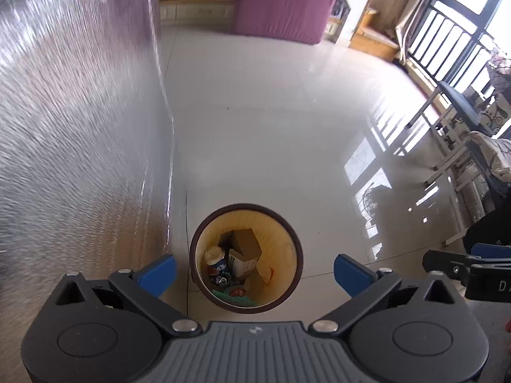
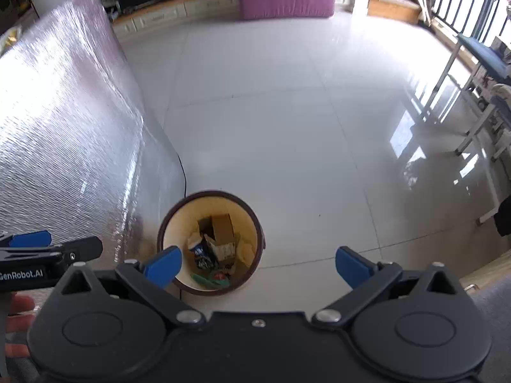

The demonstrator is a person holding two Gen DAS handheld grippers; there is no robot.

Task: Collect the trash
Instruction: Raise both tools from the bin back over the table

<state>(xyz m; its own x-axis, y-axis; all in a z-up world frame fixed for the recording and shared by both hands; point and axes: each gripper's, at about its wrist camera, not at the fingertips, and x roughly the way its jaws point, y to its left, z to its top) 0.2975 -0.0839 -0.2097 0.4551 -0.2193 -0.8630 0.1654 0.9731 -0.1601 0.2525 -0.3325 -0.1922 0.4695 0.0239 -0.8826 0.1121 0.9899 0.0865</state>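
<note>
A round waste bin with a dark brown rim (image 1: 295, 239) (image 2: 260, 239) stands on the pale tiled floor below both grippers. Inside lie a brown cardboard box (image 1: 247, 242) (image 2: 223, 228), a blue soda can (image 1: 217, 263), a small printed carton and green and red wrappers. My left gripper (image 1: 255, 274) hangs well above the bin, jaws wide open, nothing between its blue pads (image 1: 159, 271). My right gripper (image 2: 258, 266) is likewise high above, wide open and empty, its left pad (image 2: 164, 265) overlapping the bin's edge in the picture.
A silvery quilted sheet (image 1: 80, 127) (image 2: 64, 127) covers something tall just left of the bin. A pink mattress (image 1: 287, 0) leans at the far wall. White-legged furniture (image 2: 472, 121) and a barred window line the right side. A thin black cable (image 2: 183, 172) runs by the bin.
</note>
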